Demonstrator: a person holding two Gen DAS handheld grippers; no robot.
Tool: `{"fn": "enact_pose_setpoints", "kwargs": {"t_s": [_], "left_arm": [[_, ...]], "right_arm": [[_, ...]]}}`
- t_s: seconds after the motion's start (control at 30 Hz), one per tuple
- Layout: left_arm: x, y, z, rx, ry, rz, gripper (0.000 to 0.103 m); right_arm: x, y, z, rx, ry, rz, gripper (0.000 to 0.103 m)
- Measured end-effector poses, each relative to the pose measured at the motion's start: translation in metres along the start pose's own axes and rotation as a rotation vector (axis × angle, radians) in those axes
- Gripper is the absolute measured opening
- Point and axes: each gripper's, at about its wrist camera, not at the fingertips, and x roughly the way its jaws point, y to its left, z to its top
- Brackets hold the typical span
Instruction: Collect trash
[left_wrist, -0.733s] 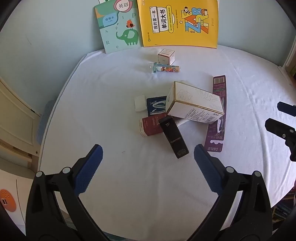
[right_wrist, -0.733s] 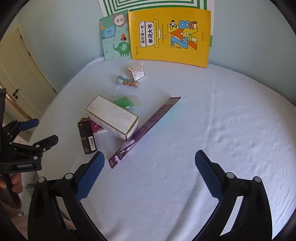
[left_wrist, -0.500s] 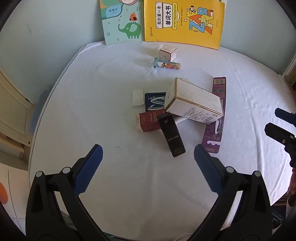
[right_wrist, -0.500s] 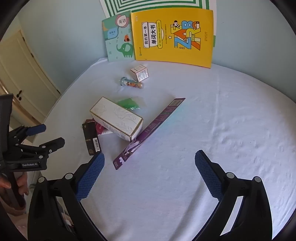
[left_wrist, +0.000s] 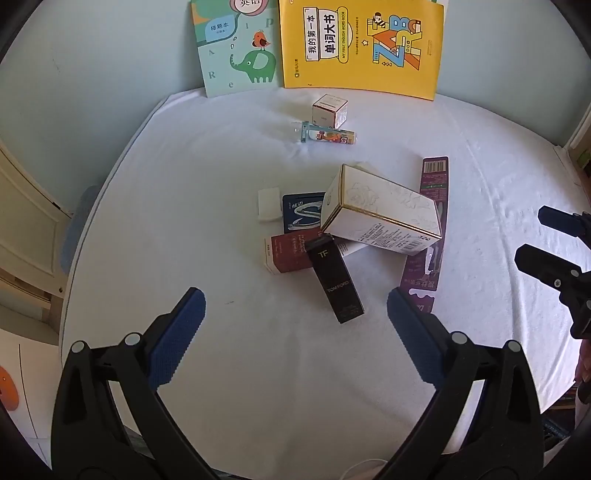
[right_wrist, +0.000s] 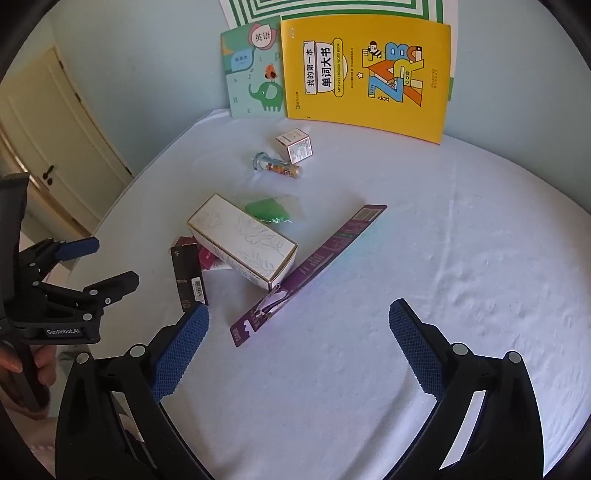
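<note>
With both tools spread wide and empty, the black carton (left_wrist: 336, 282) lies at the near end of the trash pile mid-table (left_wrist: 184, 184), long axis toward the near edge, nearer the left tool (left_wrist: 295, 325) than the right tool (right_wrist: 297, 332).

A heap of empty packaging lies mid-table: a long white carton with gold edging (left_wrist: 382, 216) rests tilted on top of a dark red box (left_wrist: 290, 254), with a black "TOM FORD" box (left_wrist: 336, 282) leaning across that red one. A flat purple toothbrush card (left_wrist: 428, 225) lies along the carton's far side, a navy packet (left_wrist: 301, 214) and small white block (left_wrist: 268, 204) just beside the pile. Nearer the wall, a little cube box (left_wrist: 330, 110) touches a clear tube (left_wrist: 327, 136), and a crumpled green wrapper (right_wrist: 271, 209) sits behind the carton.
</note>
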Motion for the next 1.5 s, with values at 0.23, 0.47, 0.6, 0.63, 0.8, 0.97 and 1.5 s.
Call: {"fn": "enact_pose_setpoints", "kwargs": {"t_s": [0.23,0.47,0.6,0.63,0.8,0.97,1.5], "left_arm": [[0.0006,-0.0055,0.0013,0.011,0.009,0.003,0.096],[-0.0003,-0.0045,-0.0014,0.021,-0.002,0.000,0.096],[-0.0016,-0.0052,-0.0012,0.025,-0.003,0.004,0.096],[-0.0017,-0.0051,-0.0013,0.025,-0.003,0.004,0.096],[-0.0024,-0.0039,-0.0017,0.025,0.000,0.006,0.096],[-0.0028,-0.0032,-0.0018,0.024,0.001,0.007,0.096],[0.0030,-0.0018,0.0012,0.023,0.018,0.007,0.096]], "right_arm": [[0.0021,-0.0010,0.0004,-0.002,0.005,0.016,0.097],[0.0012,-0.0003,-0.0014,0.006,0.004,0.026,0.097],[0.0015,-0.0013,-0.0013,0.003,0.005,0.030,0.097],[0.0012,-0.0019,-0.0010,0.001,0.006,0.032,0.097],[0.0028,0.0007,-0.0012,-0.004,0.009,0.033,0.097],[0.0039,0.0017,-0.0010,-0.005,0.011,0.034,0.097],[0.0089,0.0038,0.0008,-0.008,0.022,0.042,0.097]]}}
